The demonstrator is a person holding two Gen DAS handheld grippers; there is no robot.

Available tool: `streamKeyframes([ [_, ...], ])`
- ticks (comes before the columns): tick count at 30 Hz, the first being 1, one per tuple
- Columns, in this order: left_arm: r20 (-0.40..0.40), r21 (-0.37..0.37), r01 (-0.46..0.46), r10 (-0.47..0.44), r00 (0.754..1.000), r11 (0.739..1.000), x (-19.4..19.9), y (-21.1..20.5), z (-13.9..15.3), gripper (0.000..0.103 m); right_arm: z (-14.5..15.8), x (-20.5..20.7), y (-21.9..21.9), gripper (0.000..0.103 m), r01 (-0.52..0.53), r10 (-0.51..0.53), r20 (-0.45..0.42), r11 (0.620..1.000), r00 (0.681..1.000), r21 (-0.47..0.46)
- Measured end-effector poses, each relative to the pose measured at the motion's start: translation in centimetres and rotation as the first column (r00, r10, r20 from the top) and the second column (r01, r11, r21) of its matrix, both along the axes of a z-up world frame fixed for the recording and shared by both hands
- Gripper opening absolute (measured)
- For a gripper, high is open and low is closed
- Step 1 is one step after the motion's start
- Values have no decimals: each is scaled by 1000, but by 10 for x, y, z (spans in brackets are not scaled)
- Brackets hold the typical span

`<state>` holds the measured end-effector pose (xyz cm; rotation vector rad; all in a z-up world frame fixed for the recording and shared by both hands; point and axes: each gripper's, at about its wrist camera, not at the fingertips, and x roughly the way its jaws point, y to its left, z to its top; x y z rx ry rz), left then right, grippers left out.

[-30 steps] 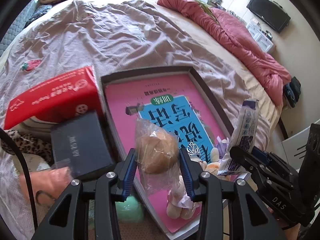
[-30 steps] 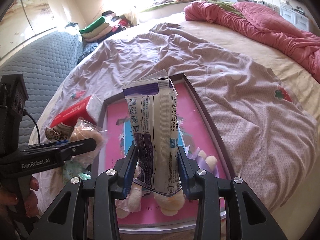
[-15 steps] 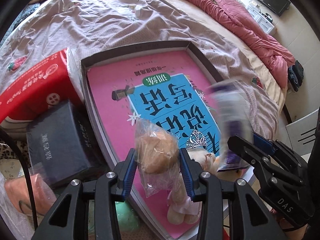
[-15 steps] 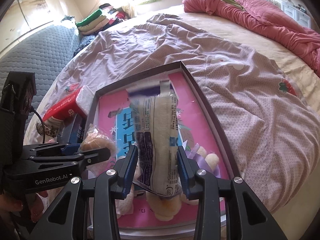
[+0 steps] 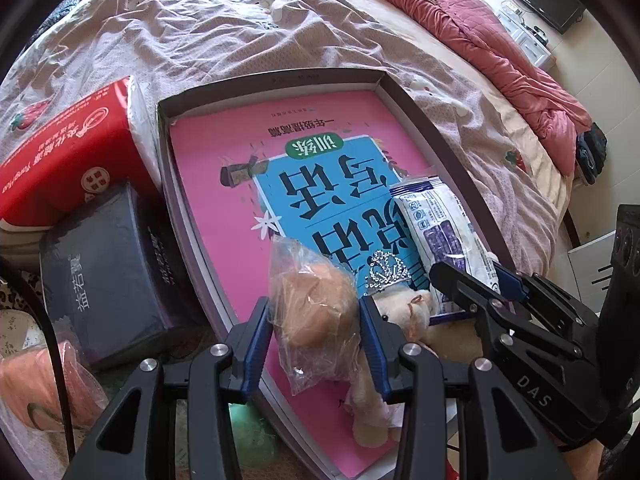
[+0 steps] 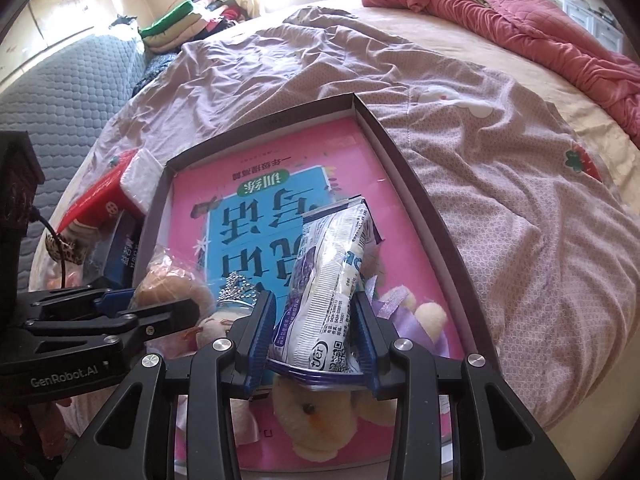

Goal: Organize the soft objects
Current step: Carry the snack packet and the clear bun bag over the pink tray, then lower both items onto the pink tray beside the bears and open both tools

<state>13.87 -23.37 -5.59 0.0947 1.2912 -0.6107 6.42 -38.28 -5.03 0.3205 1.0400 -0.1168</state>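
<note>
On rumpled bedspread, shallow tray, pink quilt

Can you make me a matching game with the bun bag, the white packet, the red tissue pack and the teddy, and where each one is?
Things:
1. bagged bun
2. white and purple packet
3. red tissue pack
4. plush bear

Places:
A. lying in the tray, on the pink book
B. outside the tray, on the bed
C. clamped in the right gripper
D. clamped in the left gripper

Pairs: 1-D, 2-C, 3-B, 4-A
</note>
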Motion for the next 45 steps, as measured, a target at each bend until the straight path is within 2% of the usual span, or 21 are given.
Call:
streamKeyframes([
  [11,-10,0,10,-10,1000,1000,-2,-5,0,44,3,-1,-2,41,10,-10,3,1000,1000,-9],
  [13,-7,3,14,-14,1000,1000,-2,-5,1,46,4,-1,-2,43,13,-13,2,1000,1000,-6],
  [18,-3,3,19,-19,1000,1000,-3,-7,2,51,9,-3,-4,59,21,-21,8,1000,1000,-17],
  [22,12,14,22,-22,1000,1000,-4,-8,4,53,11,-5,-6,62,30,-30,10,999,1000,-33],
  [25,20,16,21,-21,1000,1000,-5,-7,6,57,14,-7,-7,69,39,-38,12,998,999,-44],
  [36,62,33,30,-32,998,999,-11,-7,17,61,23,-12,-8,73,57,-53,34,993,998,-101],
  [43,82,41,27,-31,996,999,-15,-6,25,64,32,-18,-12,74,78,-73,51,992,996,-103],
  [45,94,44,30,-34,995,999,-17,-6,28,65,35,-19,-13,78,85,-78,61,990,995,-109],
])
